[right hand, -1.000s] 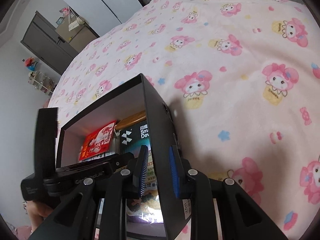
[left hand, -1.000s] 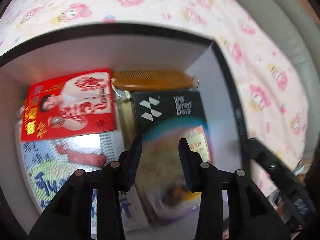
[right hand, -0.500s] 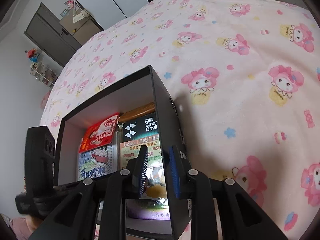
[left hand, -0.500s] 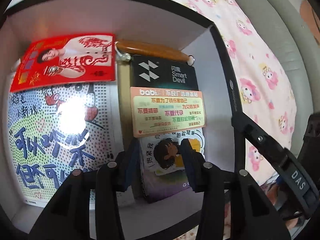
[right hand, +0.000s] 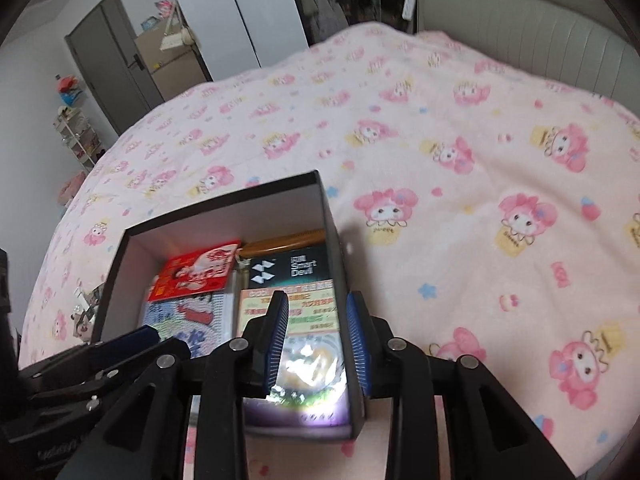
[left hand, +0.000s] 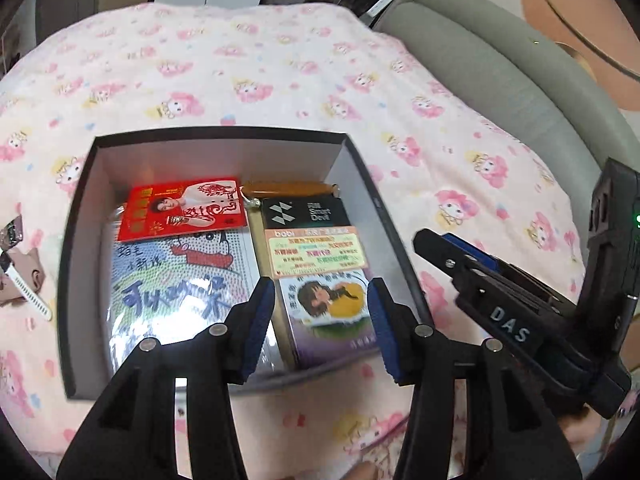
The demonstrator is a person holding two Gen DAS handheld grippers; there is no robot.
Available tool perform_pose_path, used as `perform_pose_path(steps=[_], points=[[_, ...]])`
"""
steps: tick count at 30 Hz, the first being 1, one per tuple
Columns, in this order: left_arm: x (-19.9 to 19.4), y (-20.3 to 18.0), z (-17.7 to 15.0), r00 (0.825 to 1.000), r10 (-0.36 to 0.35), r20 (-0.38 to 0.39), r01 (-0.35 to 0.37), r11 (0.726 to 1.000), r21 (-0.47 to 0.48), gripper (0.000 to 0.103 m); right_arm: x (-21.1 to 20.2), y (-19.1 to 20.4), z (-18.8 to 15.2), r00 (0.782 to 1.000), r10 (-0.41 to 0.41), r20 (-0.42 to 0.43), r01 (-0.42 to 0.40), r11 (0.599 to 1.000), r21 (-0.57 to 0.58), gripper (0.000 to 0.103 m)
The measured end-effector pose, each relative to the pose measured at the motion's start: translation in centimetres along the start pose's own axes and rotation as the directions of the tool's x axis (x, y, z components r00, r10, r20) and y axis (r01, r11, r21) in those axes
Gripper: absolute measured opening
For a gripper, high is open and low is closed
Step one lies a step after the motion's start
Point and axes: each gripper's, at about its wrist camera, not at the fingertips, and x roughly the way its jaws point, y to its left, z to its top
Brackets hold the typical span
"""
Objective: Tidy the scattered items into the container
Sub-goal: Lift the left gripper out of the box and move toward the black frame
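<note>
On the pink cartoon-print bedspread (left hand: 304, 64): one open black box (left hand: 80, 216), white inside, well filled. Risk, judged: left gripper (left hand: 322, 320), jaws wide and empty, hangs above the near wall; a careless drop could catch the rim and skew the box on soft bedding. Right gripper (right hand: 318, 344), jaws open and holding nothing, sits over the right wall; closing there could pinch the cardboard and tip the whole lot. Stray pieces remain outside at the far left, a small pink item (left hand: 24, 276) and a white strap-like thing (left hand: 28, 292), identity uncertain; reaching across for them could drag a finger through the stacked contents. Slick plastic covers may slide if nudged. Contents, left to right: large glossy patterned sheet (left hand: 176, 280) with blue lettering, lying flat and glaring under the light; red printed packet (left hand: 184, 210) overlapping its far edge; brown wooden comb (left hand: 288, 189) along the back wall; black carton (left hand: 304, 213) marked Smart Devil just in front of the comb; pink-bordered label card (left hand: 318, 252) overlapping the carton's near end; illustrated purple-edged packet (left hand: 332, 316) nearest the front wall, touching the card. Right side items lie close against the right wall. Task state, judged: nearly complete, outliers pending.
</note>
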Motion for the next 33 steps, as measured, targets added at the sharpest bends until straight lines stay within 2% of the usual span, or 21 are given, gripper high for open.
perform_pose_path(steps=[3, 6, 7, 9, 18, 21, 33], points=[[-2.8, -0.1, -1.5, 1.000, 0.014, 0.022, -0.014, 1.000, 0.008, 0.052, -1.9, 0.9, -1.0, 0.999, 0.015, 0.029, -0.015, 1.000, 0.004, 0.027], [-4.0, -0.7, -2.8, 0.994, 0.091, 0.060, -0.094, 0.995, 0.044, 0.055, -3.7, 2.3, -1.9, 0.999, 0.020, 0.045, -0.019, 1.000, -0.023, 0.028], [-4.1, -0.8, -3.1, 0.993, 0.096, 0.064, -0.099, 0.994, 0.051, 0.055, -4.0, 2.6, -2.2, 0.999, 0.021, 0.048, -0.020, 0.999, -0.029, 0.029], [-4.8, -0.8, -3.7, 0.993, 0.097, 0.073, -0.101, 0.994, 0.053, 0.054, -4.9, 3.2, -2.9, 0.998, 0.031, 0.052, -0.029, 0.999, -0.035, 0.032], [-7.9, 0.6, -6.5, 0.993, 0.087, 0.086, -0.093, 0.993, 0.069, 0.054, -7.4, 6.0, -5.9, 0.998, 0.035, 0.047, -0.032, 0.997, -0.067, 0.032], [-8.6, 1.3, -7.7, 0.991, 0.106, 0.083, -0.113, 0.989, 0.091, 0.054, -8.0, 7.2, -7.4, 0.997, 0.039, 0.061, -0.034, 0.996, -0.085, 0.032], [-12.3, 7.9, -11.5, 0.985, 0.157, 0.075, -0.157, 0.988, -0.006, 0.053, -7.1, 14.6, -10.6, 0.996, 0.090, -0.016, -0.091, 0.970, -0.227, 0.032]])
